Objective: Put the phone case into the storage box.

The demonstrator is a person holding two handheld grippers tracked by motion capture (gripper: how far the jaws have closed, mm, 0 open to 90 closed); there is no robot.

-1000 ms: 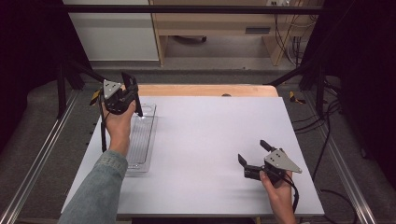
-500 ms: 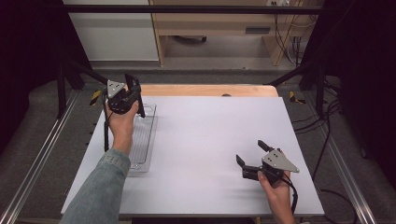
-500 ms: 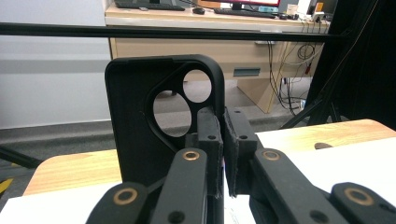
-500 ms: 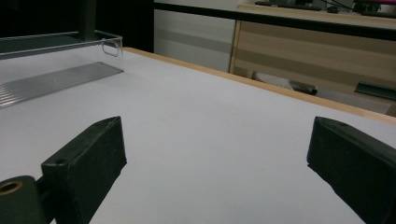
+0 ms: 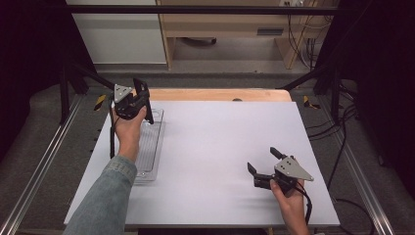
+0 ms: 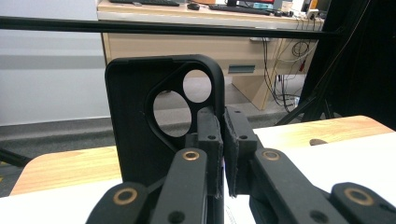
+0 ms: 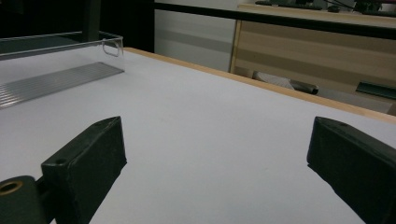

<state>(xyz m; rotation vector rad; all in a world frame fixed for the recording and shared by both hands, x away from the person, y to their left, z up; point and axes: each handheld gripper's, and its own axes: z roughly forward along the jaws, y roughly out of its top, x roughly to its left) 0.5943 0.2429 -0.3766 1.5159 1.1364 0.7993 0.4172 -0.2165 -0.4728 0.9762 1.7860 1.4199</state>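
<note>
A white rectangular table top [image 5: 220, 147] with a pale wooden strip [image 5: 215, 94] along its twelve o'clock edge. Beyond it at twelve o'clock stand a white cabinet [image 5: 117, 34] and a light wooden desk [image 5: 230, 29], with black cables [image 5: 303, 46] at one o'clock.

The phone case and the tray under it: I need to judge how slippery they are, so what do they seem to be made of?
Phone case: looks like matte black plastic or rubber, dull with no glare, pinched at its edge by the left gripper. Tray: seemingly clear hard plastic, see-through walls, ribbed glossy floor.
</note>
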